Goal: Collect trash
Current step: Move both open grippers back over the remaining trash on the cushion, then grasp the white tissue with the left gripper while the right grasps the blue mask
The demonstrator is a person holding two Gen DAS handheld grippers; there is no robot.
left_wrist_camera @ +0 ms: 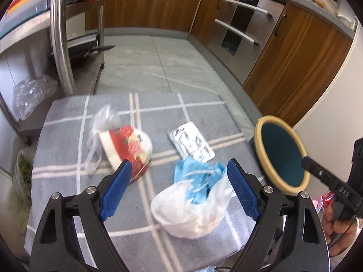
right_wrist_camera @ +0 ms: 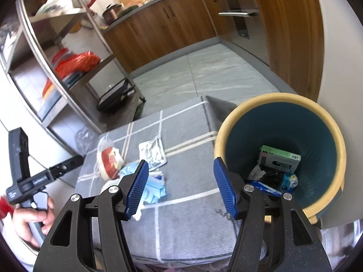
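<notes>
Trash lies on a grey checked cloth [left_wrist_camera: 68, 158]. A red and white cup [left_wrist_camera: 129, 149] in clear plastic lies on its side. A silver blister pack [left_wrist_camera: 190, 141] lies beyond a blue glove [left_wrist_camera: 195, 174] and a crumpled white tissue [left_wrist_camera: 188, 210]. My left gripper [left_wrist_camera: 179, 190] is open above the glove and tissue. A teal bin with a cream rim [right_wrist_camera: 229, 122] stands at the right, with a green box [right_wrist_camera: 280, 158] and wrappers inside. My right gripper [right_wrist_camera: 181, 185] is open and empty, between the trash and the bin. The cup [right_wrist_camera: 109, 161], blister pack [right_wrist_camera: 152, 153] and glove [right_wrist_camera: 156, 187] show in the right view.
A steel shelf rack [right_wrist_camera: 68, 52] with red bags stands at the left. Wooden cabinets [left_wrist_camera: 295, 63] and an oven [left_wrist_camera: 238, 22] line the far side and right. The cloth's far edge [left_wrist_camera: 136, 95] drops to a grey tiled floor [left_wrist_camera: 158, 68]. The bin also shows in the left wrist view [left_wrist_camera: 258, 140].
</notes>
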